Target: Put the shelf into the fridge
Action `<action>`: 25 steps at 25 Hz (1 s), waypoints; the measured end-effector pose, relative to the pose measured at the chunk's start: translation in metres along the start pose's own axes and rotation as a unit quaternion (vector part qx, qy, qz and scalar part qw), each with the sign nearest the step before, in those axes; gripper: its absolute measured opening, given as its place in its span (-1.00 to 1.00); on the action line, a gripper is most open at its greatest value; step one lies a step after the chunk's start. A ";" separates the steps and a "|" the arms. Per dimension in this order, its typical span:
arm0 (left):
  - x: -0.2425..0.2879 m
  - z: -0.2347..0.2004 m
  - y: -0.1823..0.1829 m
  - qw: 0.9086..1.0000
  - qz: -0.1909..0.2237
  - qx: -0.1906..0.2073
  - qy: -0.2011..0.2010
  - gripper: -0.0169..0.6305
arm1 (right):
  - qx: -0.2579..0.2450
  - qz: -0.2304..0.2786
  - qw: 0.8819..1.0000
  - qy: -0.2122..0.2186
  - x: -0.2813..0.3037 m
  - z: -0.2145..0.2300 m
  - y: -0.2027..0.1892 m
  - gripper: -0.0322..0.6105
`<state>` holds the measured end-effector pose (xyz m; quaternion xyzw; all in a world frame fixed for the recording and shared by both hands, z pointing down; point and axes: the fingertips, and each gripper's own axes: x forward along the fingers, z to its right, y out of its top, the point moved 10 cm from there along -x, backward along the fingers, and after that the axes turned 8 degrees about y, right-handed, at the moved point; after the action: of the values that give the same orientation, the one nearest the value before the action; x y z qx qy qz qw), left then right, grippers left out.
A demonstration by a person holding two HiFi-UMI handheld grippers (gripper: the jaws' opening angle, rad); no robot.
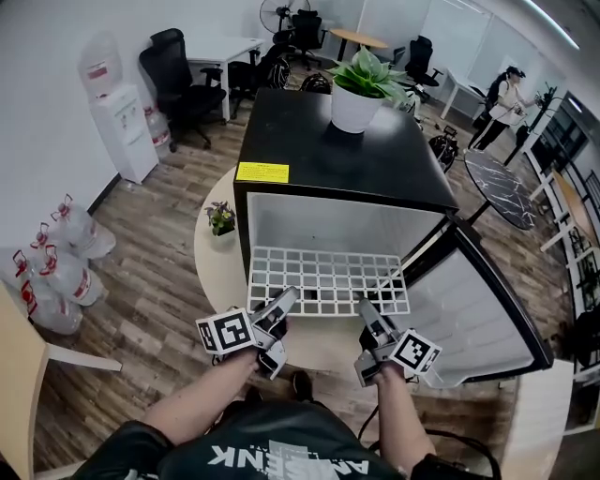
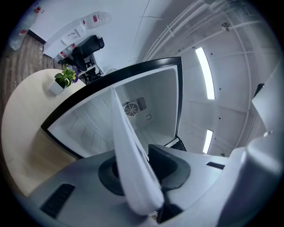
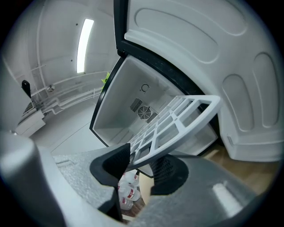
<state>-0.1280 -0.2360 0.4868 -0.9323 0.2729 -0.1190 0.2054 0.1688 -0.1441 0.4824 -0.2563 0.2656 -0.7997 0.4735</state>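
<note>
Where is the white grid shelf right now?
In the head view the shelf sits mid-frame at the mouth of the fridge, its near edge held by the left gripper and the right gripper.

Floor [image 1: 159, 272]: grey-brown wood planks. Walls [image 1: 47, 112] white.
Left wall: water dispenser [image 1: 120, 117]; a cluster of clear water bottles [image 1: 52, 272] lies on the floor closer in.
Back: black office chair [image 1: 178, 80] beside a white desk [image 1: 220, 47], a standing fan [image 1: 281, 14], a round wooden table [image 1: 358, 38].
Right: dark patterned round rug [image 1: 502, 187], with a person [image 1: 504, 98] standing beyond it.
Round pale surface [image 1: 217, 258] carries a small potted plant [image 1: 222, 221].
Ceiling white, with strip lights [image 2: 204, 73] on.
</note>
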 end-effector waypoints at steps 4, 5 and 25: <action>0.008 -0.003 -0.001 1.000 0.000 -0.007 0.004 -0.70 | -0.004 -0.003 1.000 0.004 0.005 0.008 0.005 -0.47; 0.011 -0.002 0.001 1.000 0.001 -0.009 0.005 -0.70 | -0.005 -0.004 1.000 0.004 0.007 0.008 0.009 -0.47; 0.021 -0.010 0.000 1.000 0.016 -0.022 0.001 -0.72 | 0.004 -0.010 1.000 0.009 0.016 0.016 0.016 -0.48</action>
<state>-0.1136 -0.2509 0.4981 -0.9318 0.2909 -0.1102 0.1870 0.1825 -0.1678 0.4863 -0.2498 0.2643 -0.8080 0.4636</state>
